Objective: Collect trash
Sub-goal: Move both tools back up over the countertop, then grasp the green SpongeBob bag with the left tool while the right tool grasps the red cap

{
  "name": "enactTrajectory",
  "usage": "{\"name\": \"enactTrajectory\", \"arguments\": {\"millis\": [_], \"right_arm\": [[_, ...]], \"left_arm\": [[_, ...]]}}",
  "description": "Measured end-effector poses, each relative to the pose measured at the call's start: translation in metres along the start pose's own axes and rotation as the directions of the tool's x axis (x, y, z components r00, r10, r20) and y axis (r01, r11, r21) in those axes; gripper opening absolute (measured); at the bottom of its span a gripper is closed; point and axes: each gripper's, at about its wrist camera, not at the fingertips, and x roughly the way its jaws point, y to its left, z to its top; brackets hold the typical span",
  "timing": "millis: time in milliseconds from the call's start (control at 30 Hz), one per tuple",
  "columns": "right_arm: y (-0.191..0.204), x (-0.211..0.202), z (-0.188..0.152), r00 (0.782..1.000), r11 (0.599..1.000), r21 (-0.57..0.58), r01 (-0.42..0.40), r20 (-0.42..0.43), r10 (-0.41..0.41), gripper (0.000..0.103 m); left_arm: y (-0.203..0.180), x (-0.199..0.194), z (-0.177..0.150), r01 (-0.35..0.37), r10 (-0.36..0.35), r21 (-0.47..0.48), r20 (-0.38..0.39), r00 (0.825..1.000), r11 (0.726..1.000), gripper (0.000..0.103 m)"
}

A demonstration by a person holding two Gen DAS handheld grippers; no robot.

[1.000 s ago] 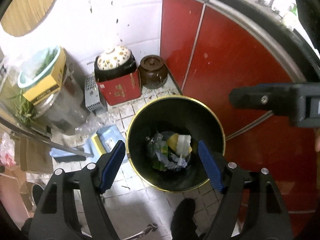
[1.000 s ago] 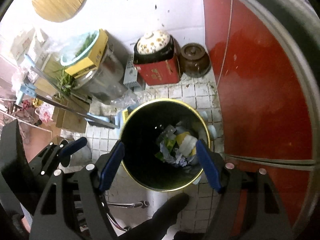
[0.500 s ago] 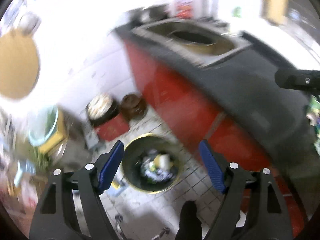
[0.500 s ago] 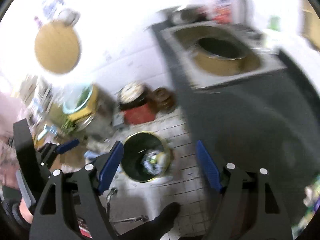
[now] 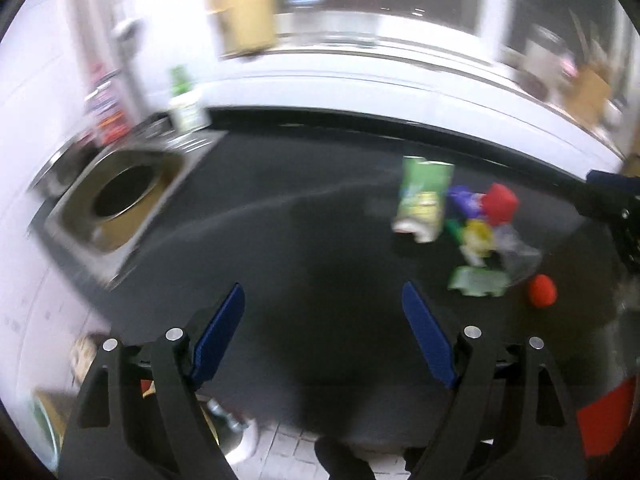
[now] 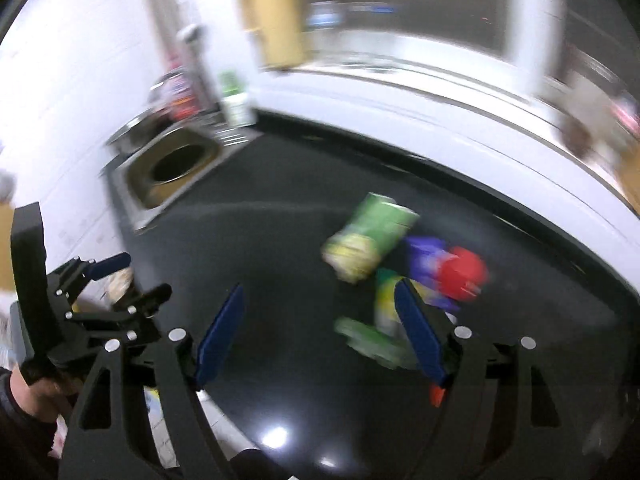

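A blurred pile of trash lies on the dark countertop (image 5: 304, 240): a green carton (image 5: 424, 200) on its side, a red cap (image 5: 500, 202), purple and yellow scraps, a flat green wrapper (image 5: 478, 282) and a small red ball (image 5: 542, 290). My left gripper (image 5: 322, 292) hangs open and empty over bare counter, left of the pile. My right gripper (image 6: 320, 290) is open and empty too. Its right finger overlaps the near edge of the pile, with the green carton (image 6: 370, 240) and red cap (image 6: 462, 274) just beyond. The left gripper (image 6: 136, 276) shows at the left of the right wrist view.
A steel sink (image 5: 120, 196) is set into the counter at the far left, with a green-and-white bottle (image 5: 184, 108) behind it. A white sill runs along the counter's back. Tiled floor (image 5: 288, 444) shows below the front edge. A hand (image 6: 28, 388) holds the left gripper.
Both grippers rose and swung right, from over the black bin on the floor to over the countertop. The bin has left both views; the trash pile has come in.
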Motion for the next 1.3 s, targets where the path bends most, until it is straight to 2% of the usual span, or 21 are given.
{"name": "enactTrajectory", "arguments": {"millis": [133,233,367,500,667,933,1300], "right_arm": [[-0.053,-0.018,-0.023,0.997,0.994,0.086,0.071,0.002,-0.071,0.074],[-0.079,-0.023,-0.034,0.996,0.987,0.132,0.088,0.0,-0.089,0.074],[-0.089,-0.025,-0.042,0.996,0.984,0.155,0.088,-0.002,-0.088,0.074],[-0.088,-0.013,-0.035,0.998,0.985,0.161,0.069,-0.015,-0.067,0.074],[-0.092,0.014,-0.025,0.999,0.987,0.158,0.039,-0.04,-0.033,0.074],[-0.112,0.078,-0.007,0.995,0.988,0.155,0.026,-0.102,-0.01,0.074],[-0.146,0.176,0.017,0.972,0.983,0.184,0.008,-0.232,0.035,0.074]], "left_arm": [[-0.047,0.011,0.014,0.063,-0.063,0.094,0.0,0.998,0.994,0.079],[-0.067,0.015,0.02,0.086,-0.087,0.131,-0.001,0.996,0.988,0.079],[-0.081,0.021,0.025,0.094,-0.094,0.158,-0.01,0.996,0.983,0.079],[-0.085,0.033,0.03,0.091,-0.087,0.161,-0.029,0.996,0.983,0.079],[-0.083,0.055,0.037,0.084,-0.077,0.156,-0.051,0.996,0.984,0.079],[-0.096,0.118,0.058,0.087,-0.074,0.161,-0.087,0.993,0.983,0.079],[-0.104,0.202,0.085,0.124,-0.097,0.158,-0.167,0.981,0.98,0.079]]}}
